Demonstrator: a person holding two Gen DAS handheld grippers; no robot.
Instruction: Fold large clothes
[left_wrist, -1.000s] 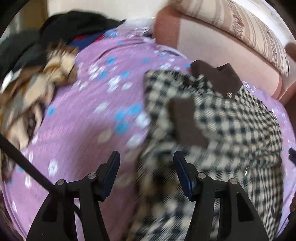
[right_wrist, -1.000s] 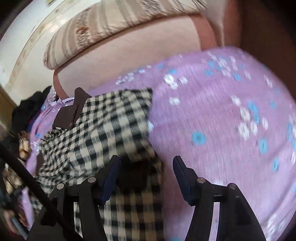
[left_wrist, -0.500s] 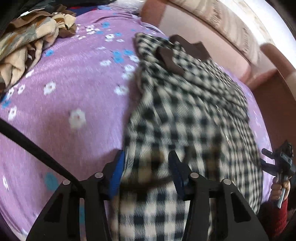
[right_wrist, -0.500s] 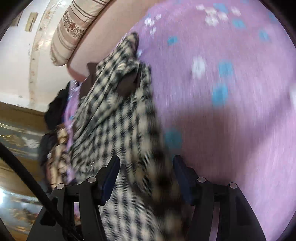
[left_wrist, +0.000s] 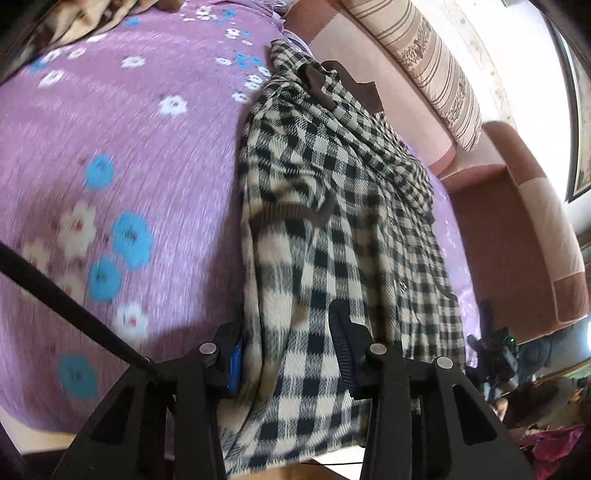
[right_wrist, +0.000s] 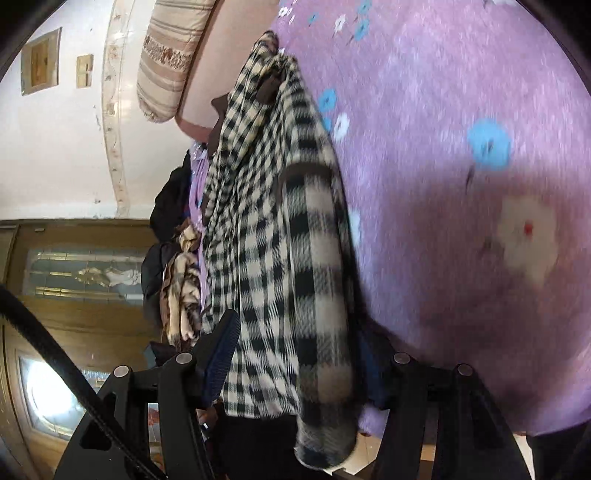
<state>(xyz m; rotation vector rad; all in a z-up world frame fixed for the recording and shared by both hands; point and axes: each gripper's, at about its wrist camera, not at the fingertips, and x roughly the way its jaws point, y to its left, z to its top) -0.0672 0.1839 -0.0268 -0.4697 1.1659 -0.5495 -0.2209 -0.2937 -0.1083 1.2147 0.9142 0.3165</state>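
A large black-and-cream checked coat (left_wrist: 332, 221) with a dark brown collar lies lengthwise on a purple flowered bed cover (left_wrist: 129, 147). My left gripper (left_wrist: 286, 354) is at the coat's near hem, its jaws around a fold of the checked cloth. In the right wrist view the same coat (right_wrist: 280, 221) runs away from my right gripper (right_wrist: 299, 354), whose jaws sit around the coat's other near corner at the bed's edge. Both grippers stand partly open with cloth between the pads. The right gripper also shows small at the far right of the left wrist view (left_wrist: 495, 350).
A pink sofa back (left_wrist: 406, 92) with a striped bolster cushion (left_wrist: 436, 66) runs along the far side. A pile of brown patterned and dark clothes (right_wrist: 177, 273) lies at the far end of the cover. A wooden door (right_wrist: 74, 295) stands beyond.
Both grippers moved from the coat's upper part down to its near hem at the bed's edge. Checked cloth now lies between each pair of jaws.
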